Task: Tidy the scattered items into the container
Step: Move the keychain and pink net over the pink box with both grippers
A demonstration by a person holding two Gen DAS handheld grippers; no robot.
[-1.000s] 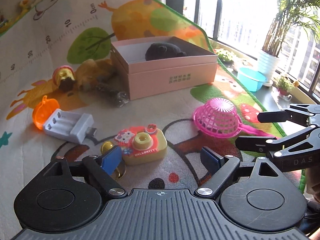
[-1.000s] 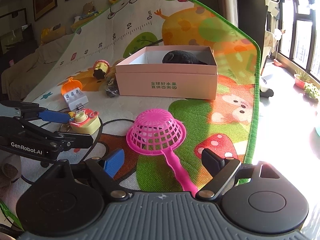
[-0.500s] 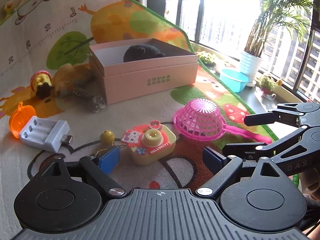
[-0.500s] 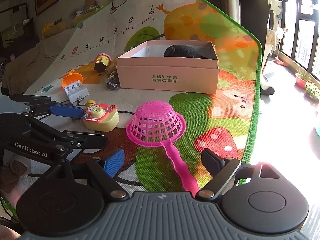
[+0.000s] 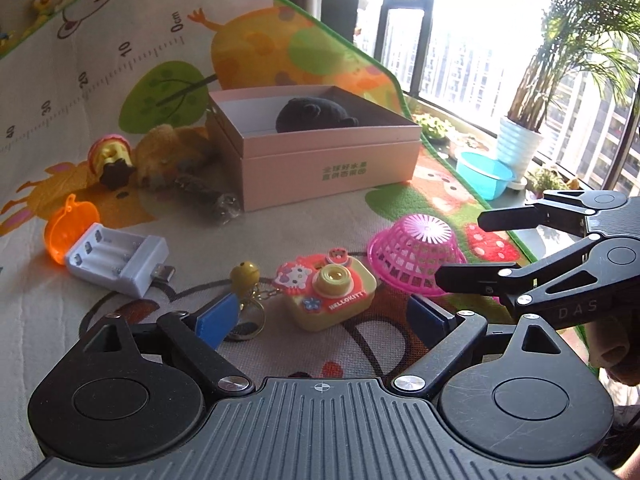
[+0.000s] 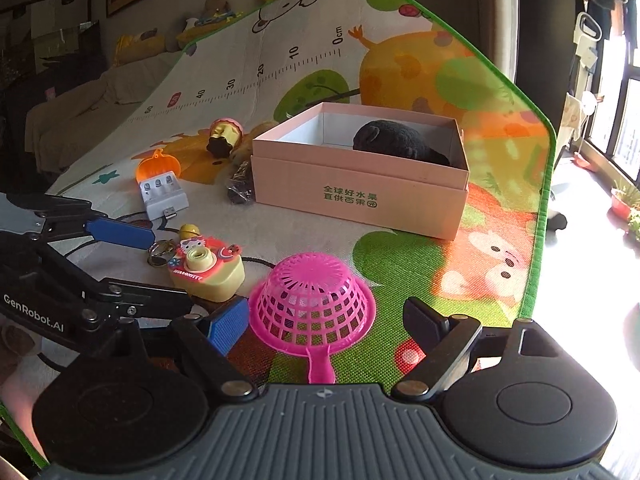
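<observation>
- Toward the play mat's (image 6: 400,272) near edge, the left claw (image 5: 324,316) gapes wide at the yellow Hello Kitty toy camera (image 5: 328,292).
- The right claw (image 6: 324,326), wide too, flanks the overturned pink plastic mesh scoop (image 6: 312,304).

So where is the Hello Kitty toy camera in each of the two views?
Left wrist: toy camera low centre, just ahead of the open tongs.
Right wrist: toy camera left of centre, beside the pink strainer.
Shared landmark: pink box behind it.
</observation>
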